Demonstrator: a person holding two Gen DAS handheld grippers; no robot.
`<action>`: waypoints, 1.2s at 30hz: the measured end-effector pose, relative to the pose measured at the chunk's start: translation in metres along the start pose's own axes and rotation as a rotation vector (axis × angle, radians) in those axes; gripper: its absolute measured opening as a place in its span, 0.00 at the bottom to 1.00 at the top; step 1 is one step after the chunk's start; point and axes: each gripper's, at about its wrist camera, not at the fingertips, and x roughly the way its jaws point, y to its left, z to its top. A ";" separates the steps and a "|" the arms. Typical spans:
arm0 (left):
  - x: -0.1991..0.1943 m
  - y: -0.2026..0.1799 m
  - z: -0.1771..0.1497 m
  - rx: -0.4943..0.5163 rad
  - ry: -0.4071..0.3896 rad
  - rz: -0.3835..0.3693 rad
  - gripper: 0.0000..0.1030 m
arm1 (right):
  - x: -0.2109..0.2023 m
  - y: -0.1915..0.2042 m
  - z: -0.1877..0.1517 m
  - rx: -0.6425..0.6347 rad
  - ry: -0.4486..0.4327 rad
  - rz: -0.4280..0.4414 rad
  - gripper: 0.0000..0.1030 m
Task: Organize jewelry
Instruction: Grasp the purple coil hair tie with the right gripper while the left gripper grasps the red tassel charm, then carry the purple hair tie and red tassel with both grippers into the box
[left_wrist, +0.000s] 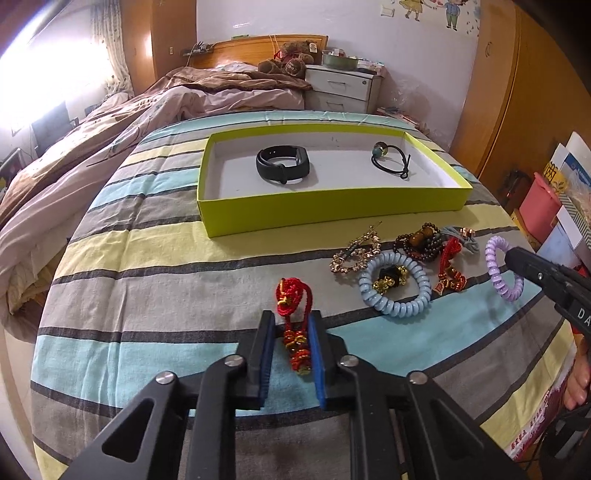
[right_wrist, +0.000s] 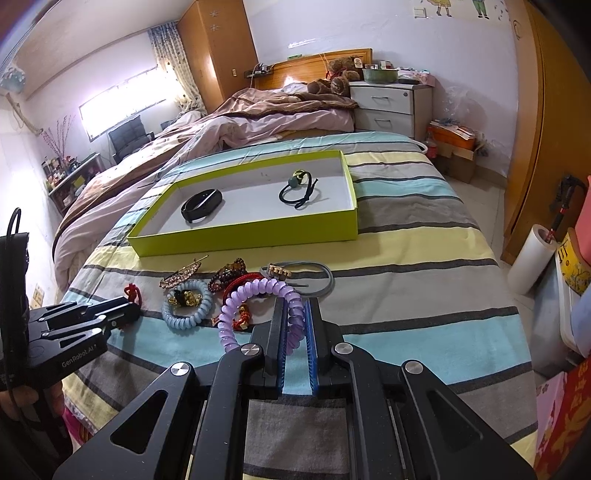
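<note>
My left gripper is shut on a red braided bracelet with gold beads, and the bracelet's looped end lies on the striped bedspread ahead of the fingertips. My right gripper is shut on a purple coil hair tie, lifted at the edge of the jewelry pile. A lime-green box tray further back holds a black wristband and a black cord hair tie with a bead. Between tray and grippers lie a pale blue coil tie, a gold hair clip and a brown bead bracelet.
A red knotted charm and a grey hairband also lie in the pile. Rumpled pink bedding fills the left. A white nightstand stands behind the bed, and boxes and a paper roll crowd the floor at right.
</note>
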 end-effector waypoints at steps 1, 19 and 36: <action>0.000 0.002 0.000 -0.005 0.000 -0.002 0.13 | 0.000 0.001 0.000 -0.001 0.001 0.001 0.09; -0.030 0.016 0.018 -0.043 -0.076 -0.030 0.13 | -0.016 0.008 0.012 -0.008 -0.038 -0.001 0.09; -0.027 0.032 0.076 -0.057 -0.108 -0.055 0.13 | 0.007 0.019 0.077 -0.028 -0.060 0.002 0.09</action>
